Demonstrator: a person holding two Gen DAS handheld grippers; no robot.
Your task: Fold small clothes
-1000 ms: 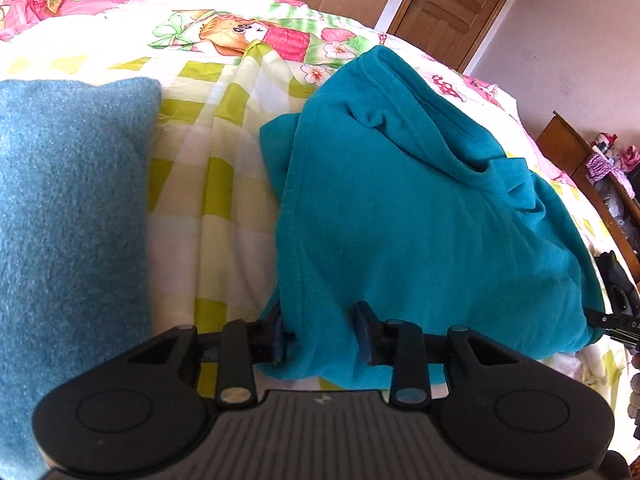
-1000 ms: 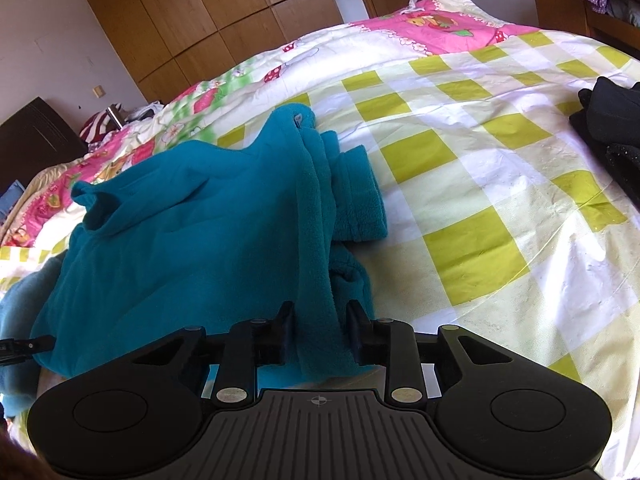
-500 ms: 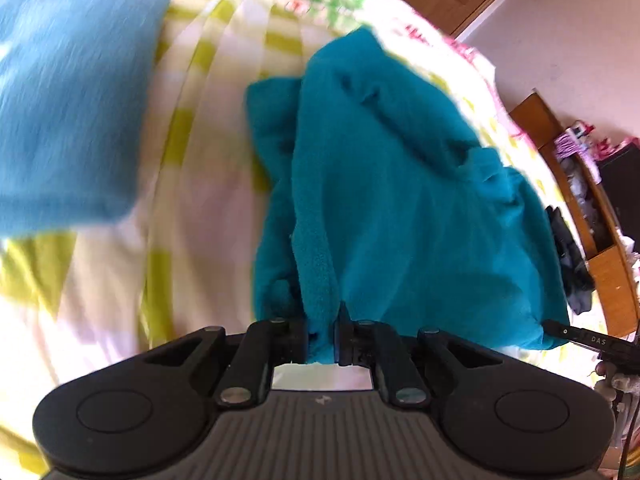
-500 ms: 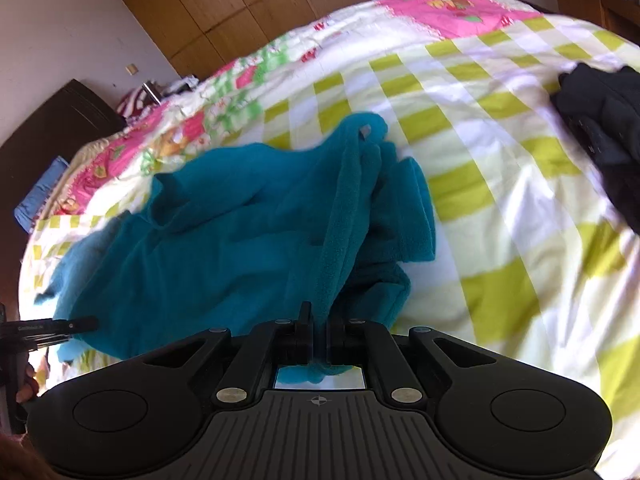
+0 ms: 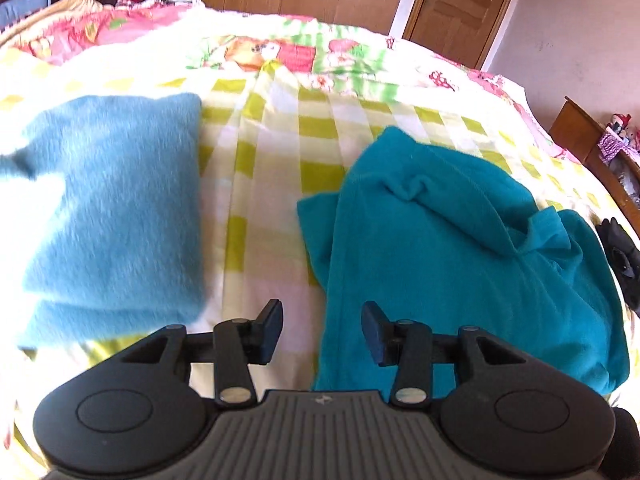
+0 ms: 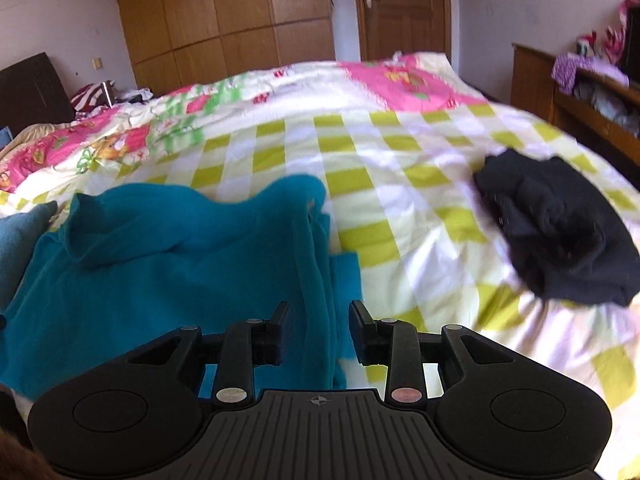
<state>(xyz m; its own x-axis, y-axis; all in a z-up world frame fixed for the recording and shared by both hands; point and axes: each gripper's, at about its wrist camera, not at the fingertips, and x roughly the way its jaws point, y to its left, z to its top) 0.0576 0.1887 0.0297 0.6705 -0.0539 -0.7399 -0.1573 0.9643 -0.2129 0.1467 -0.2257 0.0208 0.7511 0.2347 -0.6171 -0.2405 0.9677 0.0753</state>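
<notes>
A teal fleece garment [image 5: 460, 264] lies rumpled on the checked bedspread [image 5: 276, 184]; it also shows in the right wrist view [image 6: 180, 264]. My left gripper [image 5: 322, 330] is open, with the garment's near left edge lying between and below its fingers. My right gripper [image 6: 318, 330] is open, with the garment's folded right edge lying between its fingers. A folded light-blue fleece [image 5: 108, 208] lies to the left of the teal garment.
A black garment [image 6: 556, 236] lies crumpled on the bed to the right. Wooden wardrobes [image 6: 224, 20] and a door [image 6: 400, 8] stand behind the bed. A wooden shelf with clutter [image 6: 580, 96] is at the right. Pillows and bedding [image 5: 80, 32] lie at the far left.
Half a second ago both grippers were shut on the teal garment's near edges and held it up. Now both are open and the garment lies on the bed.
</notes>
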